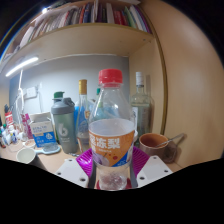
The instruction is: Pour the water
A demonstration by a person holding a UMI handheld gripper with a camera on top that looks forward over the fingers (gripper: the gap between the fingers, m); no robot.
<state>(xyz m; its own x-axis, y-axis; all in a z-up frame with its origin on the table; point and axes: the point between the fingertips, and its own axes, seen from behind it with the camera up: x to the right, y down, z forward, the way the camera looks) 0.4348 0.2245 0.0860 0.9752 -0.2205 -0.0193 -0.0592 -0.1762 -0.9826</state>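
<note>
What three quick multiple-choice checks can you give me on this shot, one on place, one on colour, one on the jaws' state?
1. Where is the bottle?
A. Between the gripper jaws
B. On the bookshelf
C. Lying beside the white bowl

2. What colour is the bottle's cap?
A. Blue
B. Red
C. Green

3. How does the bottle stand?
A. Tipped over the cup
B. Upright, cap on
C. Upright, cap off

Answers:
1 A: the pink pads flank its base.
2 B: the cap is red.
3 B: it stands vertical and capped, with the brown cup apart, beside it; the bookshelf is above and the white bowl off to the other side.
</note>
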